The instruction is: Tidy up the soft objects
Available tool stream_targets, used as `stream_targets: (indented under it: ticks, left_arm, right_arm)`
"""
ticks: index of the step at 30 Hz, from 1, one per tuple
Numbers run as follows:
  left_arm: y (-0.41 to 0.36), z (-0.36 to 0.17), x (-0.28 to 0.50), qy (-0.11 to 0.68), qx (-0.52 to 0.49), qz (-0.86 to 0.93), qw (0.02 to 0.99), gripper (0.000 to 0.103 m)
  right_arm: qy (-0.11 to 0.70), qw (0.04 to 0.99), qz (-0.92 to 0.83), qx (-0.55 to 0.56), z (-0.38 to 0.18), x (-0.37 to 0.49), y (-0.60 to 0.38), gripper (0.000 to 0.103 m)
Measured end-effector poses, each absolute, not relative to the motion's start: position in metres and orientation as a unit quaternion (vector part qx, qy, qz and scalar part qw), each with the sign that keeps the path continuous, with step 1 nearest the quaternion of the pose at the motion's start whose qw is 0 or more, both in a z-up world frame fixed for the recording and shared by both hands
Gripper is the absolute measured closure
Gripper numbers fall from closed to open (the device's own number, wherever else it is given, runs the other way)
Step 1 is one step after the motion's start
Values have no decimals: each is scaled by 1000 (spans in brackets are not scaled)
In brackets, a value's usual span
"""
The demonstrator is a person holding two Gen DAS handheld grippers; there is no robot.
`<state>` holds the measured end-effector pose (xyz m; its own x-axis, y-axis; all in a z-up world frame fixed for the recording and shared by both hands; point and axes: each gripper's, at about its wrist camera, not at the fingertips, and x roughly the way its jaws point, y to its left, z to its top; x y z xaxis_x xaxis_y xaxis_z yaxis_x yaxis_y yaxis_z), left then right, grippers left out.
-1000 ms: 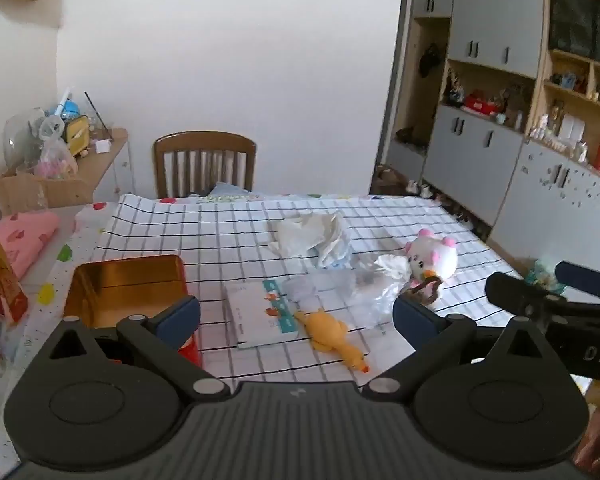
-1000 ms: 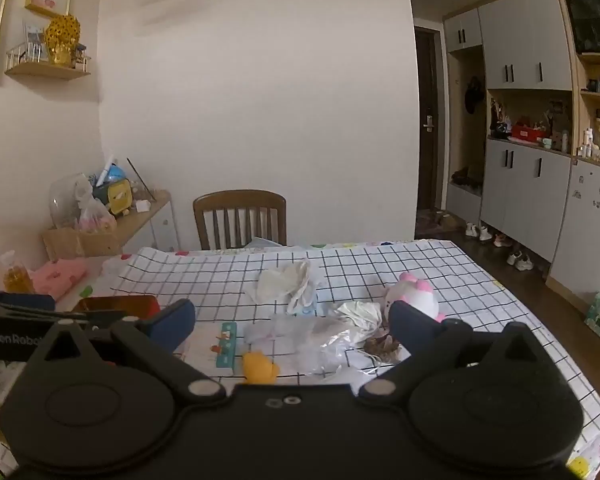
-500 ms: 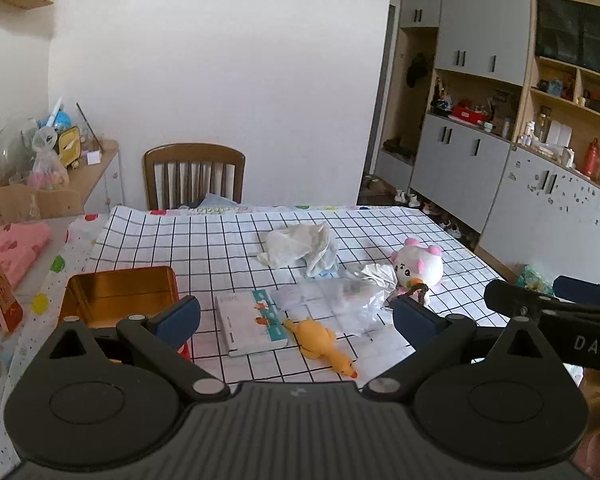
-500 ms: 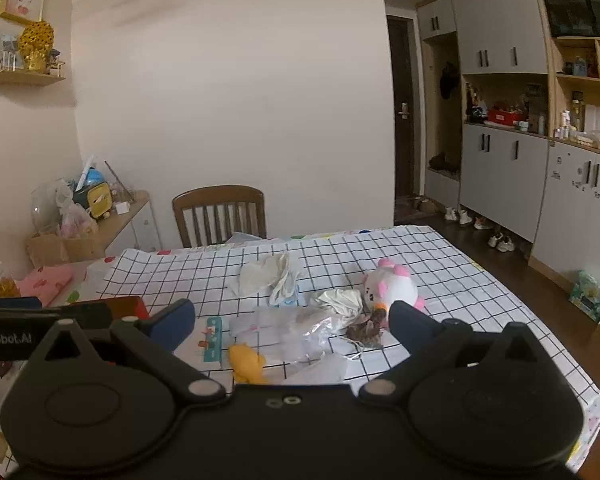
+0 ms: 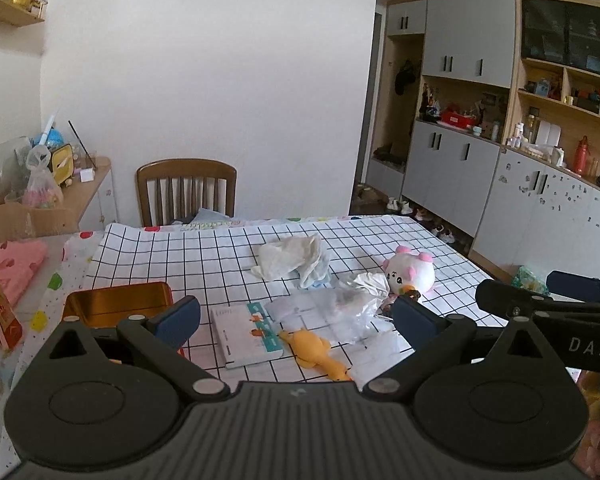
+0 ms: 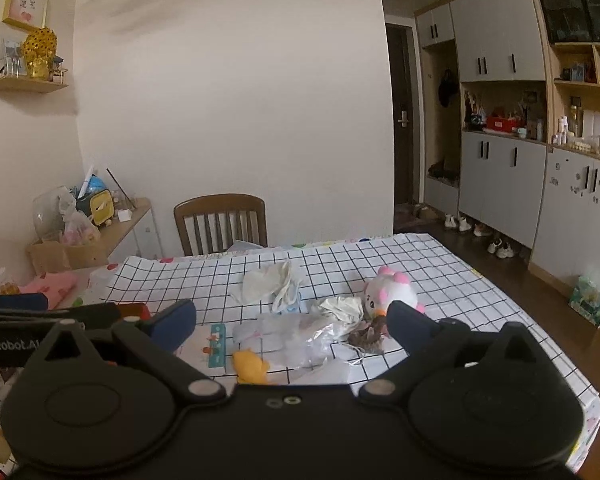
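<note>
A: Both tongs, left gripper and right gripper, are hanging wide open, holding nothing, above the checked table.

B: The yellow duck toy is lying at lower centre of the frame; approaching low and pinching its body squarely seems wisest.
</note>
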<state>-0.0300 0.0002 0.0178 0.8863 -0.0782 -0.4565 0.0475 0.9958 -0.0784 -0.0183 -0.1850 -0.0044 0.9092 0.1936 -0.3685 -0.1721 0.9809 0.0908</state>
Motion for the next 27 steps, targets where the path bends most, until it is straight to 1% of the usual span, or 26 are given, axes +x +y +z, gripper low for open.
stream_targets:
  ticks: [14, 19, 27]
  left_arm:
    - [-4, 18, -21, 230, -49, -39, 971, 0]
    - [-7, 16, -14, 234, -63, -41, 969, 0]
    - [-20, 13, 6, 243, -69, -32, 967, 0]
  right_arm:
    - [169, 980, 102, 1, 0, -19, -187, 4]
    - [173, 979, 103, 2, -4, -9, -193, 6]
    - [176, 976, 126, -10, -10, 10, -205, 12]
